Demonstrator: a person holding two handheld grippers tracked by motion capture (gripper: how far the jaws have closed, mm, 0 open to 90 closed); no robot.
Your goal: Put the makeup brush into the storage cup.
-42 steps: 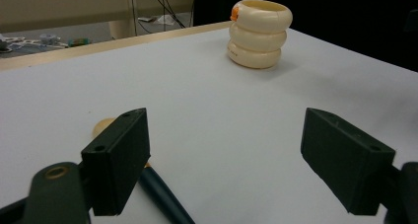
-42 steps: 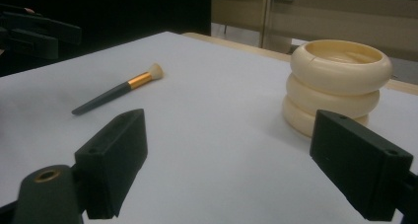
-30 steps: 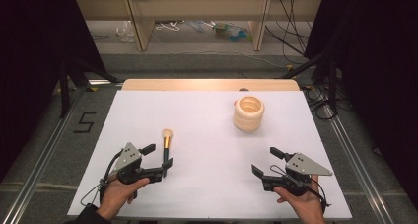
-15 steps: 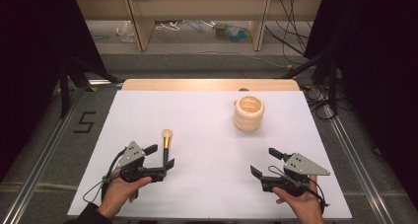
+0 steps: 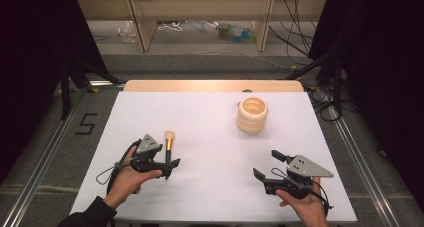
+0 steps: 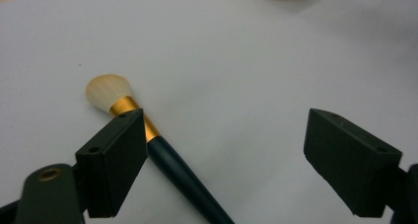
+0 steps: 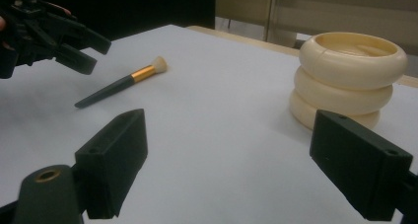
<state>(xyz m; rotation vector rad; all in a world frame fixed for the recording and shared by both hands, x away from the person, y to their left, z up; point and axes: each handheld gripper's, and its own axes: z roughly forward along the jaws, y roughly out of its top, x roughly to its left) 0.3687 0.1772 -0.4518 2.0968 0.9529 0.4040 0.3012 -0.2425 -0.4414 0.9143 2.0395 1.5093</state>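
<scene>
**Open jaws beside a brush on a white table**

A makeup brush [image 5: 169, 147] lies flat on the white table [image 5: 210, 122], left of centre, its pale bristle tip pointing away from the person and its dark handle running back toward the near edge. A gold band sits between bristles and handle. The left gripper [image 5: 162, 159] hovers at the handle end, held in the person's left hand [image 5: 127, 179]. In the left gripper view its jaws stand wide apart, and the brush [image 6: 148, 135] passes just beside the left-hand jaw, with nothing gripped.

The right gripper [image 5: 267, 167] sits well apart from the brush, near the front right of the table, in the right hand [image 5: 302, 204]. Its jaws are also spread open and empty. Ahead of it in the right gripper view stands a cream holder [image 7: 347, 76] made of three stacked rings, open at the top; in the high view the holder [image 5: 252, 114] stands toward the far right of the table.

The table top is a plain white sheet, with a strip of light wood [image 5: 212, 85] showing along its far edge. Metal rails [image 5: 45, 157] run along both sides on a grey floor, where a "5" [image 5: 86, 123] is marked at the left. Beyond the table are wooden shelf legs [image 5: 142, 19], loose cables [image 5: 290, 42] and dark curtains [image 5: 380, 62] on both sides.
</scene>
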